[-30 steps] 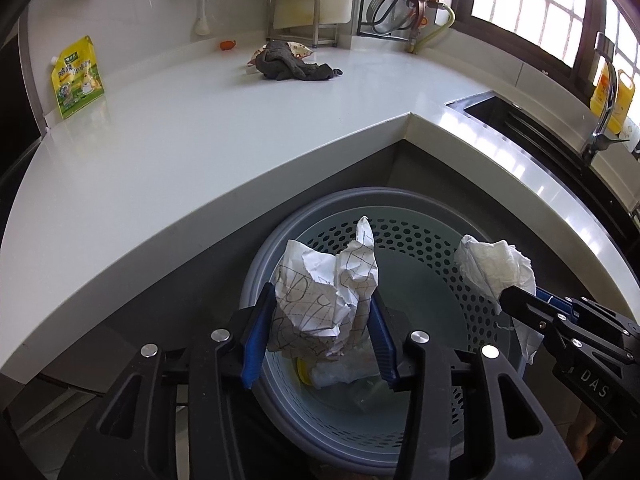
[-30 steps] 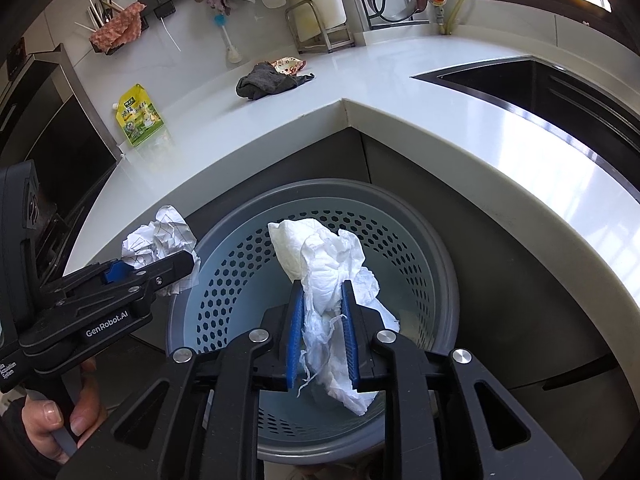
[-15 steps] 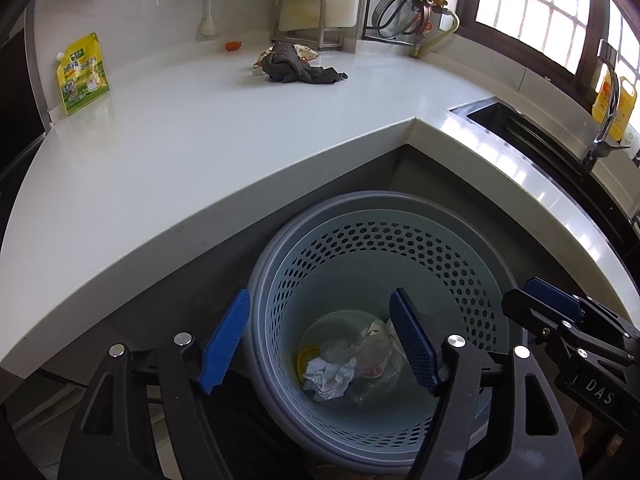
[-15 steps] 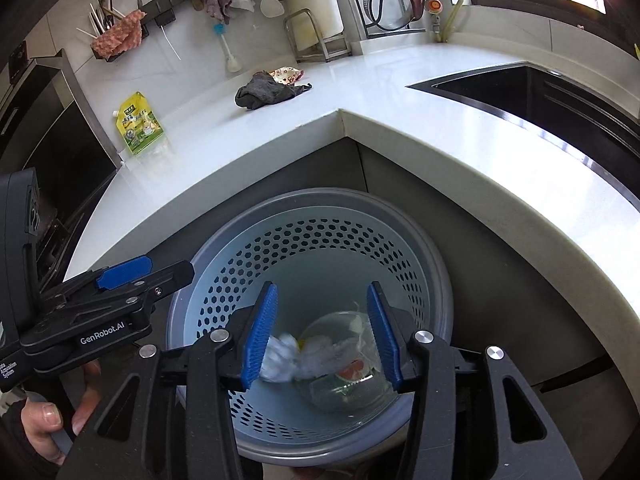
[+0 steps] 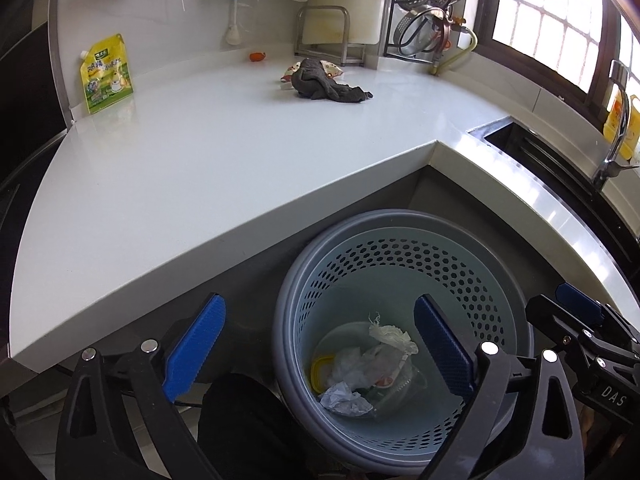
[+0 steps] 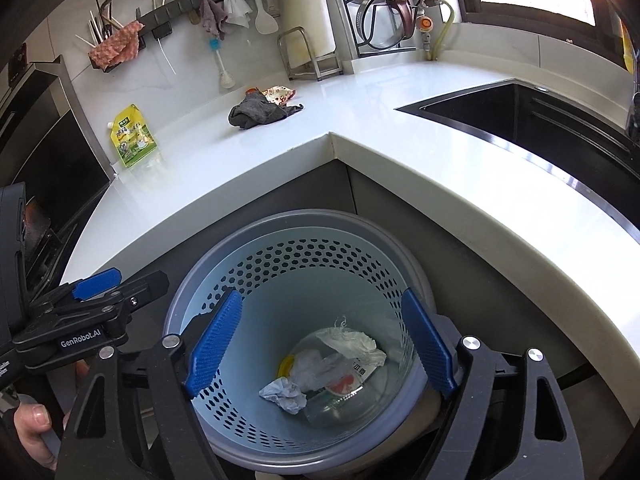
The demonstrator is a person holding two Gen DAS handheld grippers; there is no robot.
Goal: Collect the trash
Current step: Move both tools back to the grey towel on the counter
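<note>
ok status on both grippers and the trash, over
Left gripper open, empty. Right gripper open, empty, above the bin. Crumpled paper and tissue lie at its bottom. Nothing in the way.

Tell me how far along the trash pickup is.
Done: crumpled paper and a tissue wad lie in the trash basket. In hand: nothing; left gripper and right gripper hang open above it. Left: possibly the snack wrapper on the counter.
</note>
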